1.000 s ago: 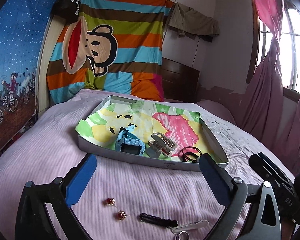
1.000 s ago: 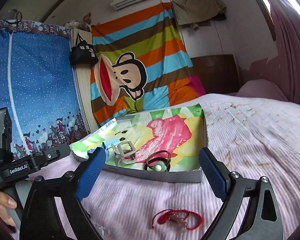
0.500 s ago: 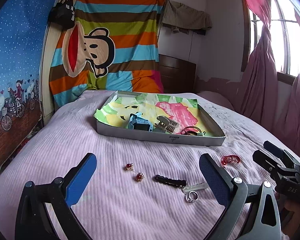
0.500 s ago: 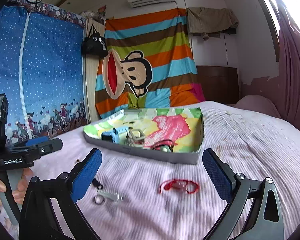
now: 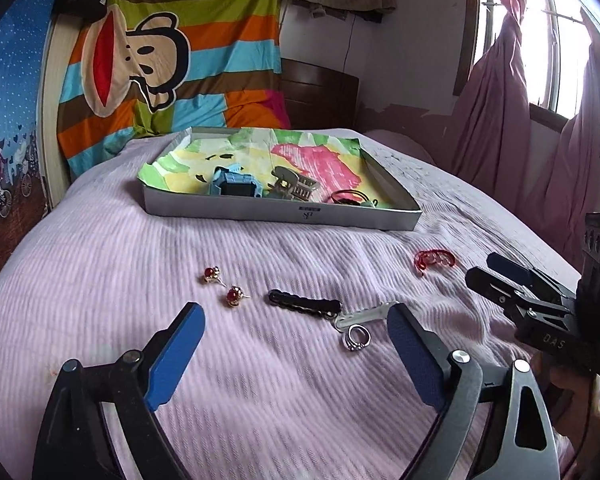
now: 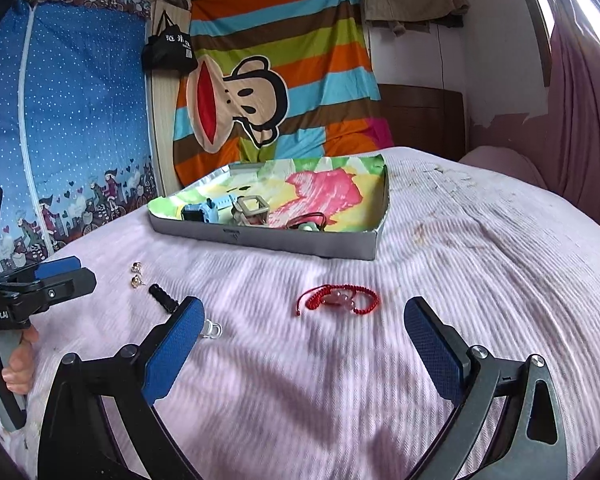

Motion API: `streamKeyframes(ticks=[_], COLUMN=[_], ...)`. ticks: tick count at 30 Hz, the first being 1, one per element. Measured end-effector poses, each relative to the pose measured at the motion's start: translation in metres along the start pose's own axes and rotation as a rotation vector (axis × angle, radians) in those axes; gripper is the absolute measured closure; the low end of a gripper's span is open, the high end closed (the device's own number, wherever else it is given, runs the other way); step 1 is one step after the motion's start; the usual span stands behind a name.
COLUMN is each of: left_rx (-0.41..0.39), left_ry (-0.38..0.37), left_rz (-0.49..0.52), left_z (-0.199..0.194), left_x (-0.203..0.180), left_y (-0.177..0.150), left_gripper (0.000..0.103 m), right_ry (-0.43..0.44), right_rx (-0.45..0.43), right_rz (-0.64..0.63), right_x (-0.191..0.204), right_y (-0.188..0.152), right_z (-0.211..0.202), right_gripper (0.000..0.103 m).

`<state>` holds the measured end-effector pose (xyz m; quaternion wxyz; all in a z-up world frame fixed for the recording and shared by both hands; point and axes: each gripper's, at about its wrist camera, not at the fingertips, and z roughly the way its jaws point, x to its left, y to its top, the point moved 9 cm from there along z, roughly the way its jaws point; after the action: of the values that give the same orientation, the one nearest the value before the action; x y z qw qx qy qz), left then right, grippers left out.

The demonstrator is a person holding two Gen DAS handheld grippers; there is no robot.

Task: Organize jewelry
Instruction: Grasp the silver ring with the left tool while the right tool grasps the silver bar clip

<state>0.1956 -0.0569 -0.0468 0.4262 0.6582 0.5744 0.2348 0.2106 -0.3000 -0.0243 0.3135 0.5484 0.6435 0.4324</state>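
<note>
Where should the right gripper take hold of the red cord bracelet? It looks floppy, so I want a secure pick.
Grip the red cord bracelet at its middle, where the pale beads bunch the cords together. Come from above with the open right gripper, one finger nearer and one beyond it. It lies flat, stretched sideways on the bedspread, so a sideways approach would probably only push it.

The right hand-held gripper [image 6: 300, 344] hovers spread wide above a red bracelet [image 6: 338, 299] on the bedspread [image 6: 480, 264].
</note>
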Motion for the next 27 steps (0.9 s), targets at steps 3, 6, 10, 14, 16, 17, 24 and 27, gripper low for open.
streamKeyframes(ticks=[3,6,10,14,16,17,24,27], left_rx=[0.032,0.064,0.114,0.165,0.189,0.201,0.250,0.264], left_ry=[-0.031,-0.071,-0.118,-0.149,-0.155,-0.159,-0.166,-0.164], left_rz=[0.004,0.007,0.011,0.019,0.020,0.020,0.002,-0.019], left_z=[0.006,0.011,0.020,0.029,0.033,0.035,0.047,0.051], left_x=[-0.004,-0.011,-0.018,-0.024,-0.026,-0.028,-0.034,-0.033], left_y=[-0.005,-0.010,-0.016,-0.022,-0.025,-0.026,-0.032,-0.033], left_gripper=[0.023,0.032,0.045,0.059,0.064,0.067,0.076,0.079], right_ry=[0.007,0.020,0.055,0.098,0.116,0.123,0.174,0.197], right_rx=[0.024,0.051,0.080,0.111,0.124,0.130,0.154,0.162], right_rz=[0.001,-0.001,-0.014,-0.039,-0.052,-0.058,-0.081,-0.088], right_x=[0.001,0.004,0.012,0.024,0.029,0.032,0.048,0.055], right_y=[-0.005,-0.010,-0.016,-0.022,-0.025,-0.026,-0.031,-0.032], right_z=[0.005,0.011,0.018,0.025,0.028,0.029,0.036,0.038], right_gripper=[0.031,0.037,0.048,0.060,0.068,0.069,0.082,0.084])
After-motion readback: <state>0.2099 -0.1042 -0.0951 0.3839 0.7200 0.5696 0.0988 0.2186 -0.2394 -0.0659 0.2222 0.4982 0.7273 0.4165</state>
